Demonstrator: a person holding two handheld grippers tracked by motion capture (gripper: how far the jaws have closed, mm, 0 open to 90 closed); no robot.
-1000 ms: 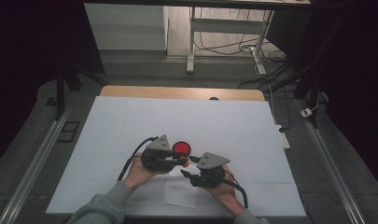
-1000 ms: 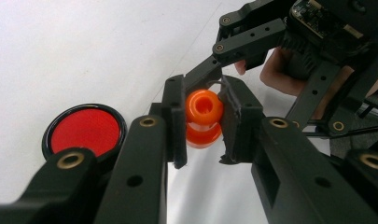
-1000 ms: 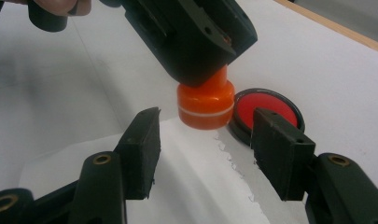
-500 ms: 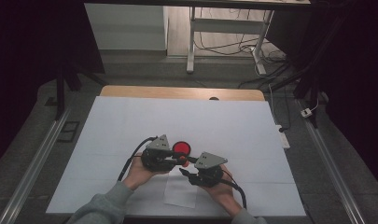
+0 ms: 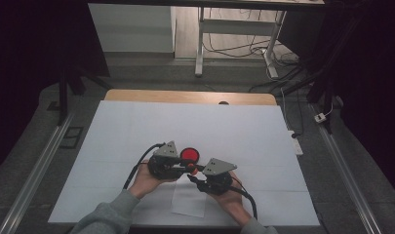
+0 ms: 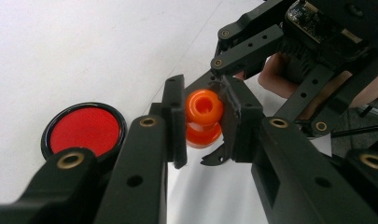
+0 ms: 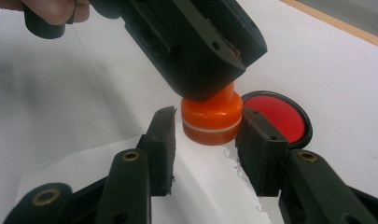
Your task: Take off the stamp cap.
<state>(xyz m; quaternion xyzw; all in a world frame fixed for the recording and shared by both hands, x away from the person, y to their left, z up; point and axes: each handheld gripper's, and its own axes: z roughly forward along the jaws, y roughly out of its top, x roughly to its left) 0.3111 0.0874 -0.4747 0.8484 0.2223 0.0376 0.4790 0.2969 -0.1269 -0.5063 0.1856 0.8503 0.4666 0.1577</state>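
Near edge of the white tabletop [image 5: 136, 126], both hands close together. Left hand-held gripper [image 6: 203, 122] is clamped on the narrow upper part of a small orange stamp [image 6: 203, 119]; its pads press the neck from both sides and the stamp's rounded top points toward that gripper's own camera.

Right hand-held gripper [image 7: 206, 135] has just been closing its jaws, with the stamp's wider orange base [image 7: 210, 119], ringed by a white line, between them. The right pad looks to be at the base's edge; a narrow gap shows at the left pad, so not a full grip.

The stamp is held just above a white sheet of paper [image 7: 200, 186] with a torn, jagged edge, lying on the tabletop.

A round red pad in a black rim [image 5: 189, 154] sits on the tabletop just beyond the two grippers, close beside the stamp. From above, the stamp [image 5: 190, 168] shows between the two tools.
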